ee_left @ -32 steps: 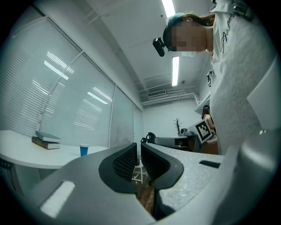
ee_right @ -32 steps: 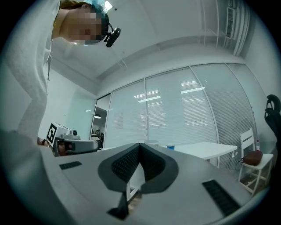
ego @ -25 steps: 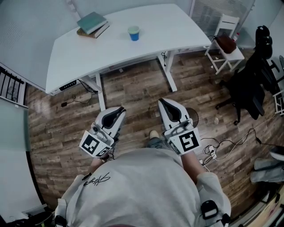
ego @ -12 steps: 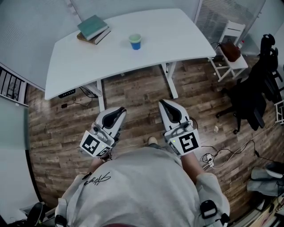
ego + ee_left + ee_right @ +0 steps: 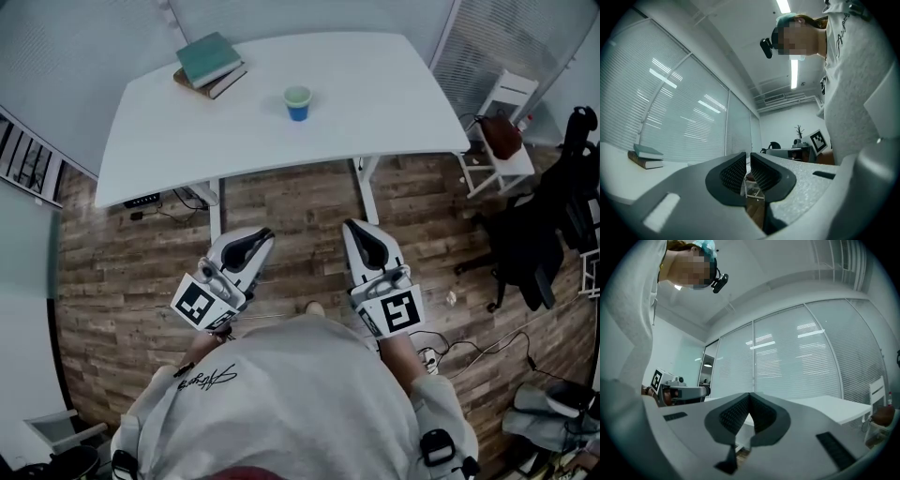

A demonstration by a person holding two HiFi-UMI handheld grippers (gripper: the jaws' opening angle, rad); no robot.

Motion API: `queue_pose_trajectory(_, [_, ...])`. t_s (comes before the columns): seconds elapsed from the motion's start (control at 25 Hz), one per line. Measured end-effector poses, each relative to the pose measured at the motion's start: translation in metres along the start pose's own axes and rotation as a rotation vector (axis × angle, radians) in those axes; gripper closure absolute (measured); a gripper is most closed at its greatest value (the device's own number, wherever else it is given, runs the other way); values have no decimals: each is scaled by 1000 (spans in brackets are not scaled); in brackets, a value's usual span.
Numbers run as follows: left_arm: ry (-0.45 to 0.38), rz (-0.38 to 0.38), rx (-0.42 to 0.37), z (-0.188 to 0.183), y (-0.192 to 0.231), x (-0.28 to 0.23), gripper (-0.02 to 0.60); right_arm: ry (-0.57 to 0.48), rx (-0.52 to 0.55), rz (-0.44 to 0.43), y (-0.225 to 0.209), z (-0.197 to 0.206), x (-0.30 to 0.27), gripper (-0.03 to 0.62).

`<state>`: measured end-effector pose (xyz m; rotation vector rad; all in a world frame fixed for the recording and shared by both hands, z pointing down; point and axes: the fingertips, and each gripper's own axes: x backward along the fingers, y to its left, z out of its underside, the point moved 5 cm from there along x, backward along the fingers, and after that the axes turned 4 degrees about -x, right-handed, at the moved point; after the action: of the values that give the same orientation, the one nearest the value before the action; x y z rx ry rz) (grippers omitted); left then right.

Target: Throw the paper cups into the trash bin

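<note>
The right claw (image 5: 749,398) is being kept clenched, its tips pressed together on nothing, while the left claw (image 5: 746,159) is being held just a narrow slit apart, with nothing being gripped between its pads either. Both claws are being carried side by side, close in front of the person's grey sweatshirt (image 5: 281,394), over the wooden floor (image 5: 281,197) and well short of the white bench (image 5: 375,84). On that bench one blue paper cup (image 5: 298,102) is being left standing upright near the middle, apart from a stack of books (image 5: 211,64) at the far left corner; no second cup is being shown in any view. Off to the right of the bench a white chair (image 5: 506,98) is being used to hold a brown bag (image 5: 502,136). No trash bin is being made out with certainty: a dark round shape at the lower left edge of the head view is being cut off too much to be named. By this reading the task is being judged as barely begun. No cup is being held or binned, and the reach to the bench, the grasp, the carry and the drop are all being left to do.
</note>
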<state>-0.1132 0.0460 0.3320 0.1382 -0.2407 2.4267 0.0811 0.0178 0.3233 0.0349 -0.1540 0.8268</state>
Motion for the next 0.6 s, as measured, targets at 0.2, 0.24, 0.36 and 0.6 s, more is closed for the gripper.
queue_pose_trajectory(0.2, [1,-30,-19,1,1,-11,551,-6,-5,-32,-13,2,-6,586])
queue_pose_trajectory(0.24, [-1,-38,-21,2,1,-11,551,-5,-6,-38,-15,3,-6,586])
queue_pose_trajectory(0.36, [-6,-63,-17,5,0,-8,551,-4,-8,-50,-16,6,-8,586])
queue_pose_trajectory(0.6, [-6,-95,-11,6,6,-3,551,-2,-11,-56,-14,8,-11,586])
